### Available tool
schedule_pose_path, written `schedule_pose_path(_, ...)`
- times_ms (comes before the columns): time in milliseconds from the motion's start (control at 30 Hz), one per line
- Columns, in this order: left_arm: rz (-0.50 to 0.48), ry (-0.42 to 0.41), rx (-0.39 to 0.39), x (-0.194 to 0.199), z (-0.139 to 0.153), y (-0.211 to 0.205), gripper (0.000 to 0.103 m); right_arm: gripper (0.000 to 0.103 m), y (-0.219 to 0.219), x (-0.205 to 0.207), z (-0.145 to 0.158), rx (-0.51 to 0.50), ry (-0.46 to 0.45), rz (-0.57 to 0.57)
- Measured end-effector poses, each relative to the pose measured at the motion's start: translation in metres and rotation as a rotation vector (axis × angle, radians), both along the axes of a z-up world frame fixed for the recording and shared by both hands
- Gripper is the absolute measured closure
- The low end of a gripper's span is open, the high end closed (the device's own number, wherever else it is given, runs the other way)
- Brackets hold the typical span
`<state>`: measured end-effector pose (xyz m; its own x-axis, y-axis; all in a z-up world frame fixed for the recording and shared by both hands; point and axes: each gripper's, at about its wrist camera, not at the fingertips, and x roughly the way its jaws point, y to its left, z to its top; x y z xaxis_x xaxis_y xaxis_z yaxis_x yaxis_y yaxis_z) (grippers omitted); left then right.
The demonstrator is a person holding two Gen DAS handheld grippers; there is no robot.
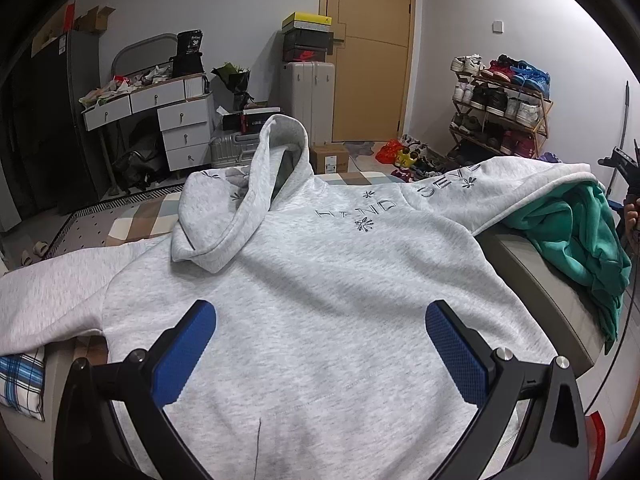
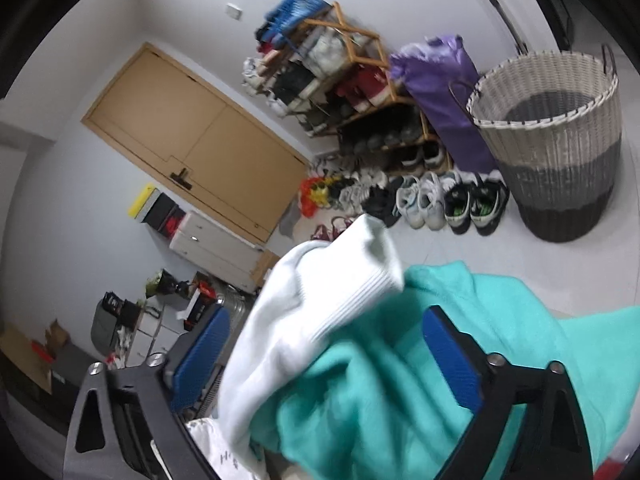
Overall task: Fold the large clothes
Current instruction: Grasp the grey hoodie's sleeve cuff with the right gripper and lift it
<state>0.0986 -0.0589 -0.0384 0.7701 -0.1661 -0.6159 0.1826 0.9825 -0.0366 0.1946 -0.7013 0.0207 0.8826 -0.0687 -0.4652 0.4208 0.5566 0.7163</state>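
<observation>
1. A bed (image 1: 532, 256) with a checked cover carries the clothes; its edge runs along the right of the left wrist view.
2. A grey hoodie (image 1: 320, 280) lies spread flat across the bed, chest up, with stitched lettering near the neck and its hood (image 1: 248, 196) flopped forward onto the chest. One sleeve runs off to the left; the other stretches toward the far right, and its ribbed cuff (image 2: 360, 264) lies on top of the green garment.
3. A green garment (image 1: 580, 232) sits crumpled at the bed's right edge, beside the hoodie and partly under that sleeve.
4. A woven laundry basket (image 2: 556, 148) stands on the floor, next to a shoe rack (image 2: 352, 92) with pairs of shoes lined up in front.
5. The left gripper (image 1: 320, 320) hangs above the hoodie's lower front, its blue fingers (image 1: 188, 348) spread wide with nothing between them.
6. The right gripper (image 2: 328, 332), rolled to one side, has its fingers spread above the green garment and the sleeve cuff; the view is blurred, and neither pad is seen pressing on the cloth.
</observation>
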Motion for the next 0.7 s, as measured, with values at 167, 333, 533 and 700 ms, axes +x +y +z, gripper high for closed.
schedule_pose_path(167, 0.008, 0.030, 0.004, 0.008, -0.008, 0.002, 0.001, 0.012, -0.019, 0.014, -0.008, 0.043, 0.006, -0.023)
schedule_pose_path(333, 0.012, 0.044, 0.001, 0.009, -0.008, 0.003, 0.001, 0.065, -0.026, 0.027, -0.018, 0.112, 0.056, -0.034)
schedule_pose_path(533, 0.018, 0.039, 0.000, 0.006, -0.006, 0.008, 0.001, 0.095, -0.021, 0.033, 0.003, 0.040, 0.080, -0.059)
schedule_pose_path(700, 0.038, 0.029, -0.007, 0.001, -0.002, 0.017, 0.001, 0.095, 0.000, 0.036, 0.059, -0.115, 0.050, -0.066)
